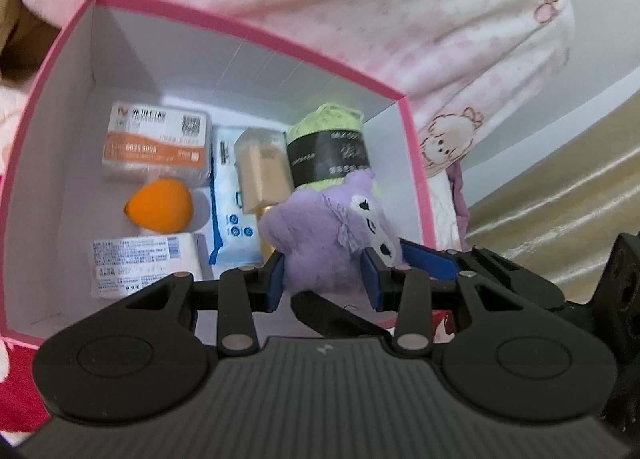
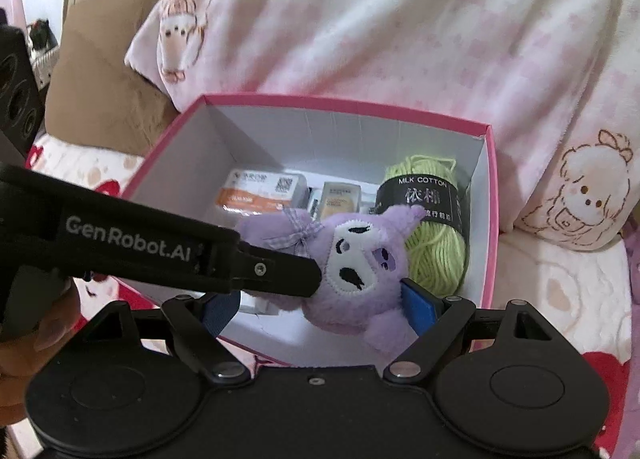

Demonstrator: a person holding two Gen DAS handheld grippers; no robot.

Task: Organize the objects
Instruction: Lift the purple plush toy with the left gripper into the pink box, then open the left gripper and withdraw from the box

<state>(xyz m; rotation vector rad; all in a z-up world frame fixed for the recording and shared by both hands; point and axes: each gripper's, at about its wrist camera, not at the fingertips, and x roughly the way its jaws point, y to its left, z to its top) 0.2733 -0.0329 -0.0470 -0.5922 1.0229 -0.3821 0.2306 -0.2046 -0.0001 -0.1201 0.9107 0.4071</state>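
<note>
The left tool (image 1: pixel 324 279) pinches the plush (image 1: pixel 332 235) at its lower body, blue pads pressed into the fur on both sides, holding it over the near right part of the box (image 1: pixel 248 23). That looks like a lowering hold, since the free floor is near the front wall. The right tool (image 2: pixel 320 307) stands spread around the same plush (image 2: pixel 352 271); whether its pads (image 2: pixel 418 305) touch the fur is unclear (probably just guarding or ready to take over). The box sits on a bed with a pink blanket (image 2: pixel 400 19) behind it.

Count inside the box: one yarn ball (image 1: pixel 328 147) upright in the far right corner, one orange sponge (image 1: pixel 160 207), one orange-label pack (image 1: pixel 158 147), one white pack (image 1: pixel 144 265), one blue-white pouch (image 1: pixel 232 203), one tan bottle (image 1: pixel 262 171). Plush: one. Items line the floor side by side, keeping the floor packed flat.
</note>
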